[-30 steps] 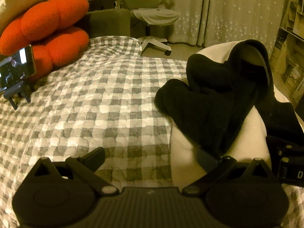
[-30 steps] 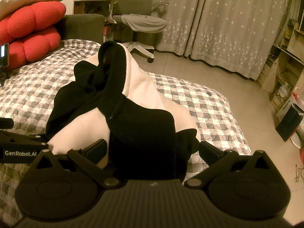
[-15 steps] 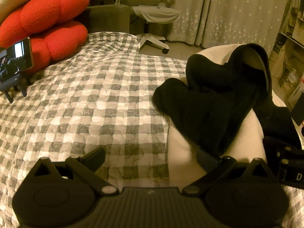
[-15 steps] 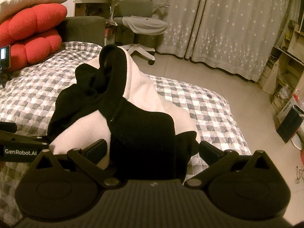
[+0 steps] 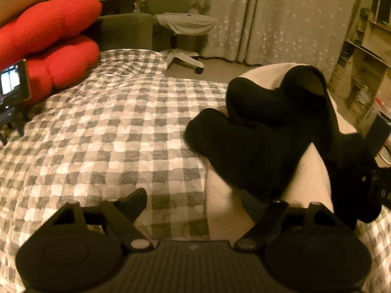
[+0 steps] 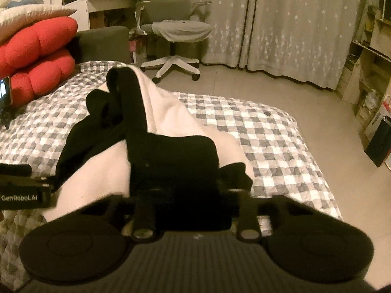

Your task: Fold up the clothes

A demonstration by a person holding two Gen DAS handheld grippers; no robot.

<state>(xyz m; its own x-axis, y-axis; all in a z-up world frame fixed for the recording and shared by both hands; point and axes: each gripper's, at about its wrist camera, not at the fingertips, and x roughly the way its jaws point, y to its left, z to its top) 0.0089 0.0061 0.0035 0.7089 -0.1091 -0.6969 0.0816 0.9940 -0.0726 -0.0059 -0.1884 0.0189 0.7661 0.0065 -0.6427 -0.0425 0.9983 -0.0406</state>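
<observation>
Black-and-white garment [image 6: 171,131]: lying bunched on checkered bed [image 6: 268,131]. Right tool [image 6: 190,195]: closing, pinching garment's black edge. Left tool [image 5: 195,200]: closing, white cloth edge between jaws, unpressed.

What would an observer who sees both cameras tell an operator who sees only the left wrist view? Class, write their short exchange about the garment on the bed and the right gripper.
Operator: I see only an edge of the other tool. What is it doing?
Observer: The right gripper is closing its jaws, with the black part of the garment between them.
Operator: Does the cloth hang over the bed's side there?
Observer: No. A stretch of checked cover lies between the garment and the bed's edge by the floor.
</observation>
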